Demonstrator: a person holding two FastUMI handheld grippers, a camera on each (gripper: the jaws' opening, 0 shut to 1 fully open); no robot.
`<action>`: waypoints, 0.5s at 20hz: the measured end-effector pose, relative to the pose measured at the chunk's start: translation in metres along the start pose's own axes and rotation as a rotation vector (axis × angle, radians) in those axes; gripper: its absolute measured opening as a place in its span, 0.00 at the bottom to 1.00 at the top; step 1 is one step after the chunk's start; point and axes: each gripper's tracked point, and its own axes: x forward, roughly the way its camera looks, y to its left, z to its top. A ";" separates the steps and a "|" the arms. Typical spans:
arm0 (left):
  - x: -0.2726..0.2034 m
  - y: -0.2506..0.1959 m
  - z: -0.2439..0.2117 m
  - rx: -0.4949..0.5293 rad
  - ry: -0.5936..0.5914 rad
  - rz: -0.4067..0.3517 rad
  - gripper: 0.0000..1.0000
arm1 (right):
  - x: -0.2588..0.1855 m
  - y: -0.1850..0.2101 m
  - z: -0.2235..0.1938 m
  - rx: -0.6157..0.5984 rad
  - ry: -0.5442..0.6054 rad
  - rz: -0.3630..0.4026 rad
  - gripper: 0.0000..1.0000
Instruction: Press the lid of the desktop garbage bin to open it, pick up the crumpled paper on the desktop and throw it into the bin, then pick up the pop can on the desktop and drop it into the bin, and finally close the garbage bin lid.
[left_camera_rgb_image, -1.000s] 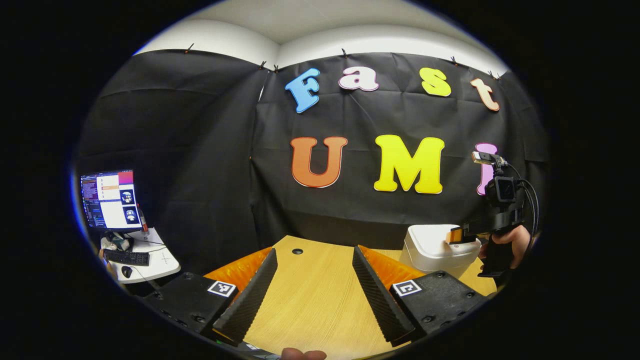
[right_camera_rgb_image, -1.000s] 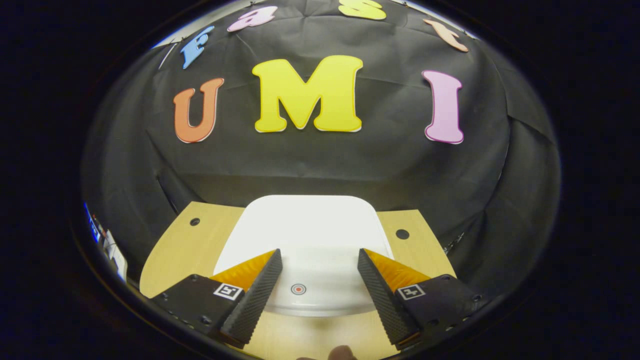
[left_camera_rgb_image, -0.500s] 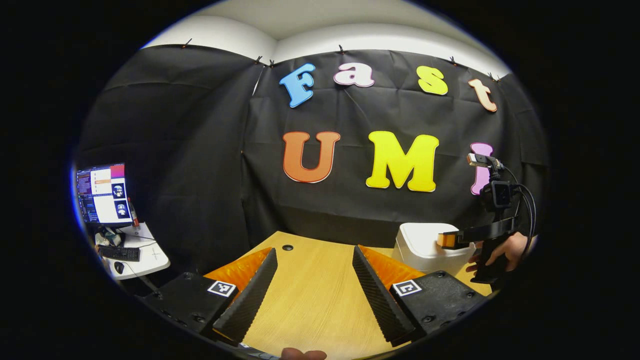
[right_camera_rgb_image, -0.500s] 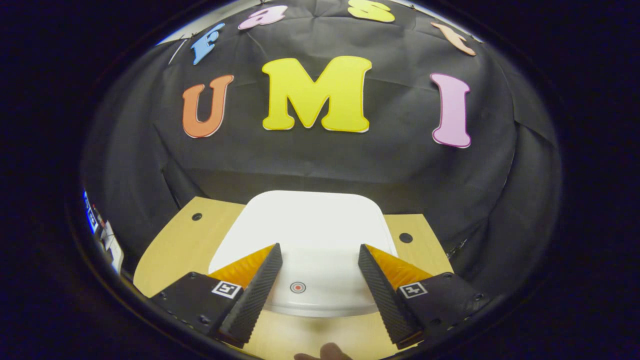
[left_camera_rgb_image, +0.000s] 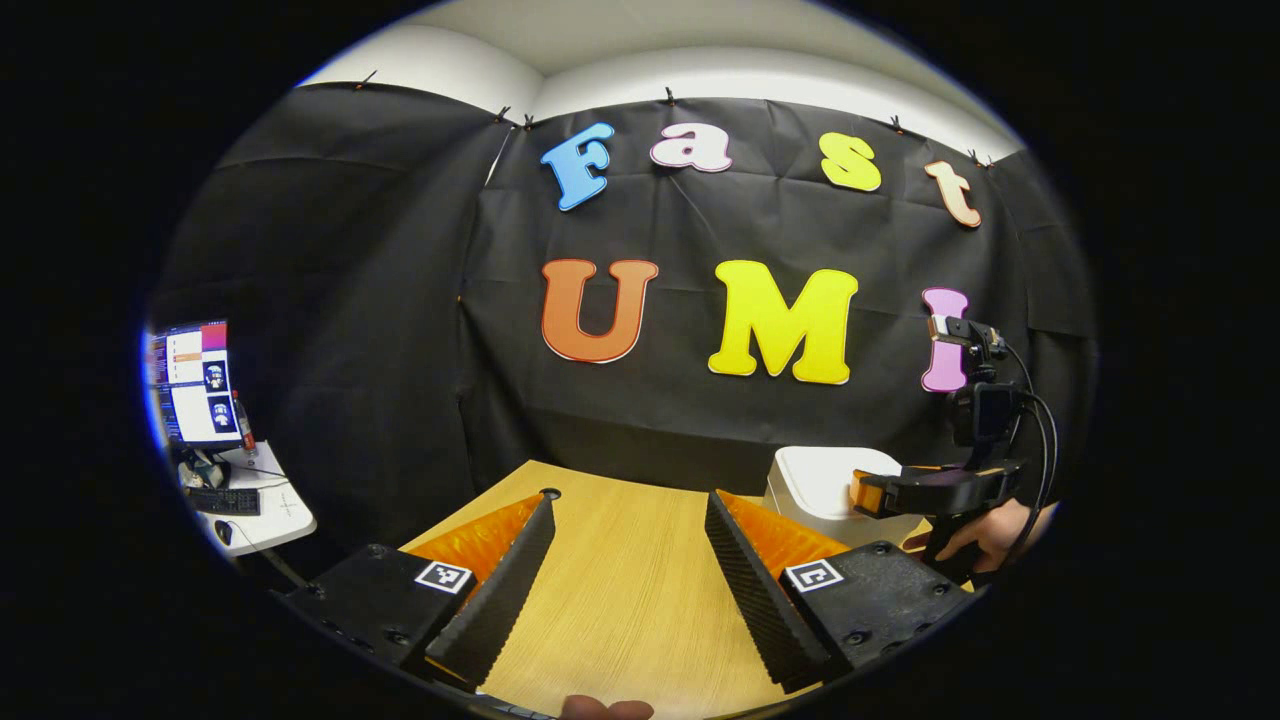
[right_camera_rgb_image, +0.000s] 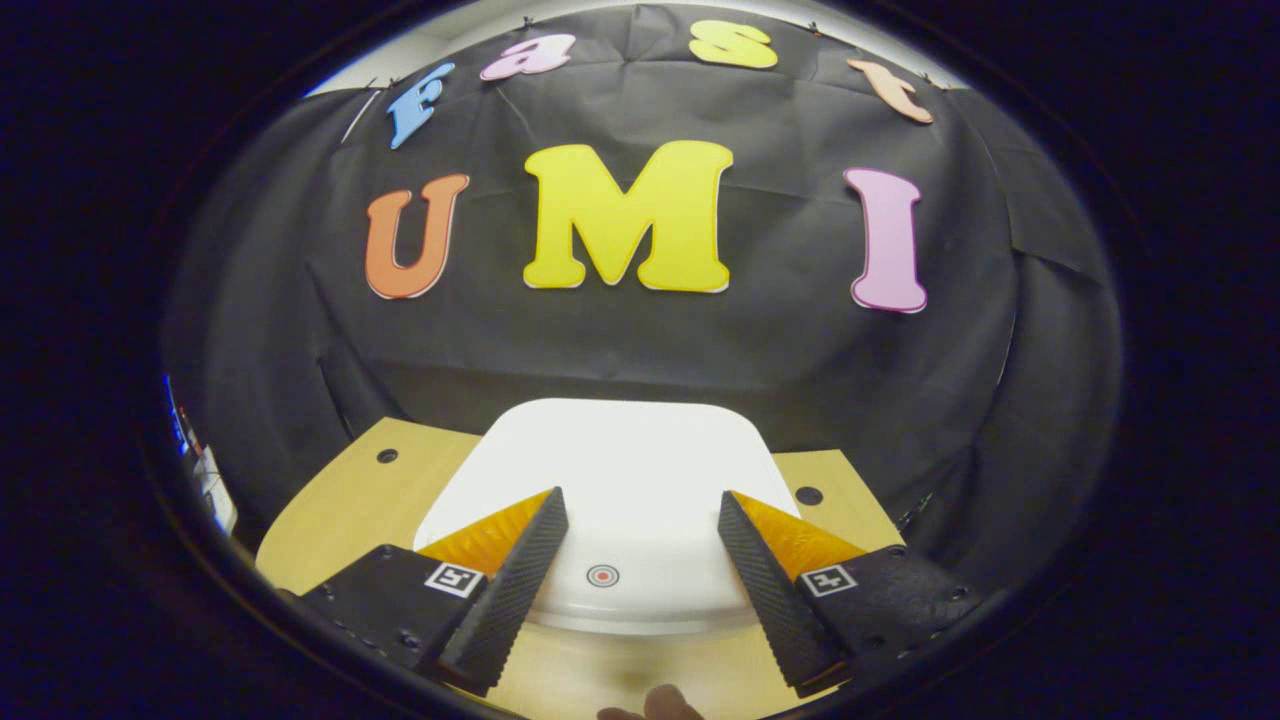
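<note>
Over the last second the right claw (right_camera_rgb_image: 640, 560) has been lifted slightly and drawn back from the white garbage bin (right_camera_rgb_image: 610, 470), as seen in the right gripper view, where the lid (right_camera_rgb_image: 650, 540) is still shut and its small round press mark (right_camera_rgb_image: 601, 575) sits between the spread fingers. In the left gripper view the right claw is held level just in front of the bin, which stands at the far right of the tabletop (left_camera_rgb_image: 620, 580). The left claw (left_camera_rgb_image: 625, 585) is held spread over bare wood, pinching nothing. Since the lid is closed, either the opening press is judged not yet delivered, or the final closing is complete; which cannot be told.
</note>
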 end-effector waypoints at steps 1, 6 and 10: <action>0.000 0.000 0.003 0.008 -0.007 -0.004 0.98 | 0.000 0.001 0.000 0.007 -0.009 0.005 0.98; 0.002 -0.007 0.018 0.025 -0.041 -0.028 0.98 | -0.024 -0.005 0.033 -0.032 -0.120 -0.005 0.96; 0.010 -0.025 0.035 -0.002 -0.069 -0.083 0.97 | -0.069 -0.015 0.064 -0.068 -0.240 -0.009 0.96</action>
